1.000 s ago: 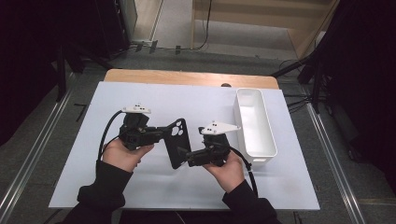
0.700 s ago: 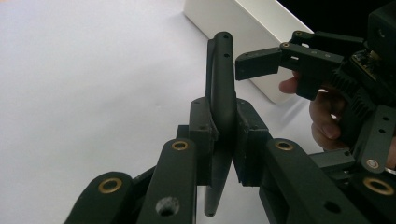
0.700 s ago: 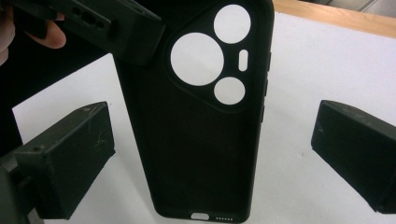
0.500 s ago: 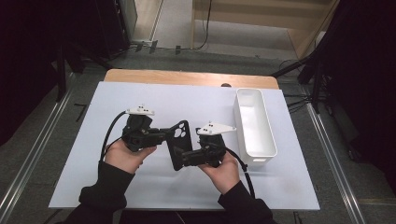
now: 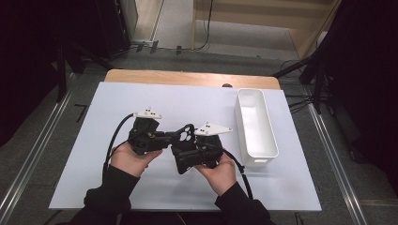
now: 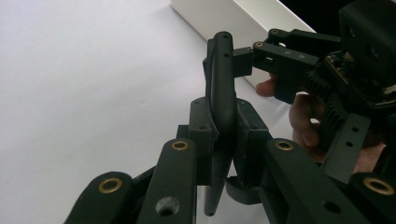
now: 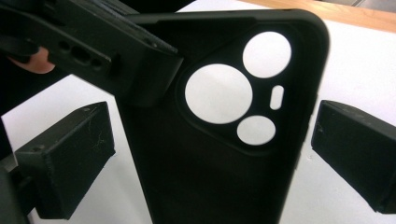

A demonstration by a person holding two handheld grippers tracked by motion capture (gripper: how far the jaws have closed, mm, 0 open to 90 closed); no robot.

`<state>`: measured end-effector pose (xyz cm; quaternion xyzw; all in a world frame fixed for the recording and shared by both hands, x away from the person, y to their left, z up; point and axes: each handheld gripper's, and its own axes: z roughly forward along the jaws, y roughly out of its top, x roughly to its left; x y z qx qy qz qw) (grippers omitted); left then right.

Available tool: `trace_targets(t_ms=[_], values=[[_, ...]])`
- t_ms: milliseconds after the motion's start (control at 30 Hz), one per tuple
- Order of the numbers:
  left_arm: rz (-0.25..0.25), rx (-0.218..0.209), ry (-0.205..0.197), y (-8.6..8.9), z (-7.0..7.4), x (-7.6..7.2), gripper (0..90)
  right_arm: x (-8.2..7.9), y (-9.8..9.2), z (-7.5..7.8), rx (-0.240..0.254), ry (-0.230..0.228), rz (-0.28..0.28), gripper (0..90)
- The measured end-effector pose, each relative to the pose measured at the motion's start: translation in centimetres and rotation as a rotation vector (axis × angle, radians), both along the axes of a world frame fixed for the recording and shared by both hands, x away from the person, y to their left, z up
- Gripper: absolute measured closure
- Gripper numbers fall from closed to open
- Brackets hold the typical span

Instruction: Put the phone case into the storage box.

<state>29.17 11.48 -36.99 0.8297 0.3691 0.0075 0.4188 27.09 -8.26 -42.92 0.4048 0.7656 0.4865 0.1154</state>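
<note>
A black phone case (image 5: 186, 134) with round camera cut-outs is held above the white table mat (image 5: 117, 103). My left gripper (image 5: 171, 137) is shut on one edge of it. In the left gripper view, the pads of the left gripper (image 6: 222, 135) clamp the thin phone case (image 6: 222, 79) edge-on. My right gripper (image 5: 185, 149) faces it from the right. In the right gripper view, the right gripper (image 7: 212, 158) stands open with one pad on each side of the phone case (image 7: 210, 186) and a narrow gap at each side.
A long white bin (image 5: 240, 122) stands to the right of the hands, and its wall shows as the white bin (image 6: 224, 18) in the left gripper view. A wooden table edge (image 5: 187, 77) runs along the far side of the mat.
The right gripper has edged slightly left, closer to the left gripper, and now stands around the case. The left gripper keeps its hold on the case.
</note>
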Motion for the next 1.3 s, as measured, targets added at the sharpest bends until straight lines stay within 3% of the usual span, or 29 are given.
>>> trace_targets(t_ms=[167,267,633,800,1133,1300], values=[[-0.009,-0.012,-0.004,-0.3,0.0,-0.3,79.7,0.0,0.2,-0.1,-0.012,-0.003,-0.011,0.0],[-0.007,-0.017,0.002,-0.5,0.0,-0.4,79.8,0.0,0.0,-0.1,-0.001,-0.006,0.011,10.5],[-0.019,-0.027,-0.01,-0.6,0.0,-0.4,78.2,-0.2,-0.1,0.1,-0.022,-0.018,0.017,12.3],[-0.027,-0.036,-0.039,-0.4,0.5,-0.6,68.0,-0.2,-0.1,0.0,-0.02,-0.011,0.022,12.4],[-0.036,-0.062,-0.051,0.2,1.1,-0.5,44.0,0.0,-0.4,0.0,-0.017,-0.01,0.016,12.3],[-0.051,-0.058,-0.043,0.3,1.1,-0.3,40.0,0.2,-0.8,0.0,-0.01,0.001,0.006,12.4]])
